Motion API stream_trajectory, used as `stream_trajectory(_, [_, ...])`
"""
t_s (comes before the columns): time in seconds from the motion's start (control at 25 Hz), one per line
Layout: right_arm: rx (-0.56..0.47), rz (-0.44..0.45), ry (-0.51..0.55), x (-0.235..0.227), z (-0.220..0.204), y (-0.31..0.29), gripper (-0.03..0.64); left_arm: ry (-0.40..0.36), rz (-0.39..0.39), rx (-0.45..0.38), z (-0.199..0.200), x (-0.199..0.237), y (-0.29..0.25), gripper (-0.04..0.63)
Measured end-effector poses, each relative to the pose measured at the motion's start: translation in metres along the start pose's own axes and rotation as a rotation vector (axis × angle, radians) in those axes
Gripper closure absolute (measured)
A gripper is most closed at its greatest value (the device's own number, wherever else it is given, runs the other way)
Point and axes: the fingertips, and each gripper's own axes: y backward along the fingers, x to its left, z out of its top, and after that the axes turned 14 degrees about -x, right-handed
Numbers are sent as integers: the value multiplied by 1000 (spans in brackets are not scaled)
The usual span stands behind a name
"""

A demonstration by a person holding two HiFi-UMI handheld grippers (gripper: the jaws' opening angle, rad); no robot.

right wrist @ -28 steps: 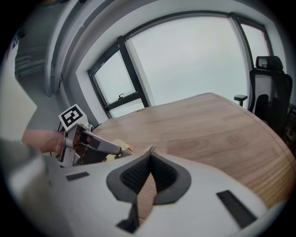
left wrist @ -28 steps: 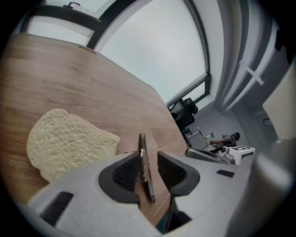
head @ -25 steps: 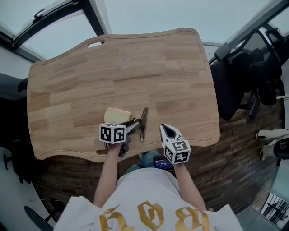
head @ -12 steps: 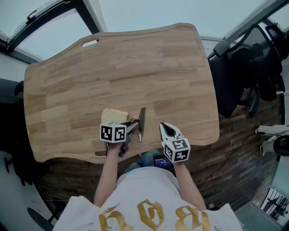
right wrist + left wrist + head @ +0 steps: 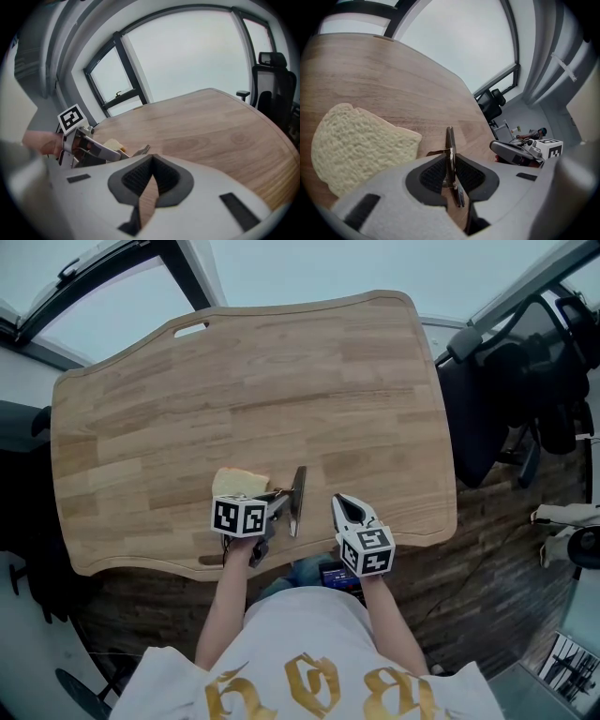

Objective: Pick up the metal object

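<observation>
A thin, flat metal object (image 5: 297,498) lies on the wooden table (image 5: 281,371) near its front edge, just right of a slice of bread (image 5: 239,482). My left gripper (image 5: 280,500) has just been closing, and its jaws now stand tight against both faces of the metal object (image 5: 450,140), which stands edge-on between the pads. The bread (image 5: 356,140) fills the left of the left gripper view. My right gripper (image 5: 339,502) hovers to the right of the metal object, apart from it, its jaws shut with nothing between them (image 5: 152,159).
A black office chair (image 5: 506,399) stands off the table's right edge. The table's front edge runs just below both grippers. Behind the table a window frame (image 5: 117,70) rises. A dark phone-like device (image 5: 336,576) lies in the person's lap.
The left gripper's jaws have closed in on the metal object. Both hands stay almost where they were; the bread and the right gripper have not moved.
</observation>
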Motion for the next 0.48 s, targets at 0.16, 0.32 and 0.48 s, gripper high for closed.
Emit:
stream_trajectory(0.16, [0,-1,1,0,-1,1,604,1,1,-4,1,0,0,534])
stream_trajectory(0.32, [-4,-2,1,-1,0,2,606,46,1,-8,1,2,1,537])
stream_trajectory(0.48, [-4,-7,1,-4,1,2,604,72,-8,-9,2,1,-1,539])
